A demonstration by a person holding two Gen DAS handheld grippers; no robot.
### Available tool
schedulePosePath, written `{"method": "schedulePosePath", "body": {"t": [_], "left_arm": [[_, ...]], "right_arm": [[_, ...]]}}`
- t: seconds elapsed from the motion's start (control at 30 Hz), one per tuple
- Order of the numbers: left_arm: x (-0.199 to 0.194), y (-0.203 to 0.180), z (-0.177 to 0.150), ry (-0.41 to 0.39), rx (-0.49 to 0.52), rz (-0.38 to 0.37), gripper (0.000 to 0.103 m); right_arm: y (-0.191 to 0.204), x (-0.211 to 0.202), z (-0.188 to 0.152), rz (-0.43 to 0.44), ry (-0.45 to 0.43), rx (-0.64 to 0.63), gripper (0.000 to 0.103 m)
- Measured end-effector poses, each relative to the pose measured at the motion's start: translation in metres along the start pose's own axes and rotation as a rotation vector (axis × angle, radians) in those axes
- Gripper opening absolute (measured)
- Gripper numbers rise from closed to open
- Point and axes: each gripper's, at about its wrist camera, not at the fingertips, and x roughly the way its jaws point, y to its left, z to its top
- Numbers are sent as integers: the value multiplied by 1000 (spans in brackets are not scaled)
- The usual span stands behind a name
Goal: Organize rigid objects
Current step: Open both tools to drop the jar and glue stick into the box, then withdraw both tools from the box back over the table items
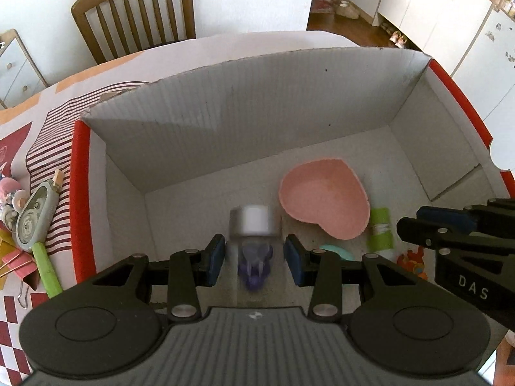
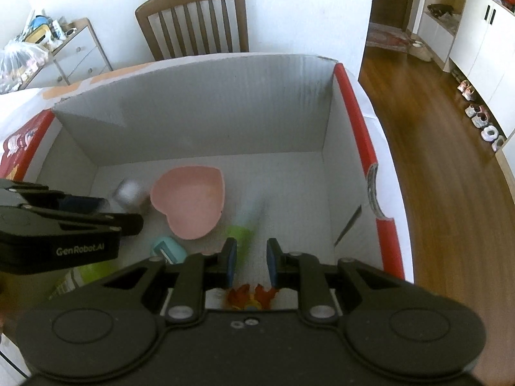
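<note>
A red and white cardboard box holds a pink heart-shaped dish, a green glue stick, a teal object and an orange figure. My left gripper is open over the box; a blurred clear bottle with a white cap and purple contents is between and below its pads. My right gripper is open and empty above the glue stick.
On the patterned tablecloth left of the box lie a correction tape dispenser, a green stick, pink binder clips and small toys. A wooden chair stands behind the table. Wooden floor lies to the right.
</note>
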Motion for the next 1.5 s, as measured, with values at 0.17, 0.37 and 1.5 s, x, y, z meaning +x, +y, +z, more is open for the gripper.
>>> {"method": "schedulePosePath", "body": {"t": [0.17, 0.37, 1.5], "left_arm": [[-5, 0, 3, -26, -3, 10, 41], [-20, 5, -1, -64, -33, -18, 41], [-166, 36, -78, -382, -94, -77, 68]], "right_arm": [[-5, -5, -3, 15, -13, 17, 22], [-9, -17, -8, 42, -27, 19, 24], [27, -125, -47, 172, -255, -73, 77]]}}
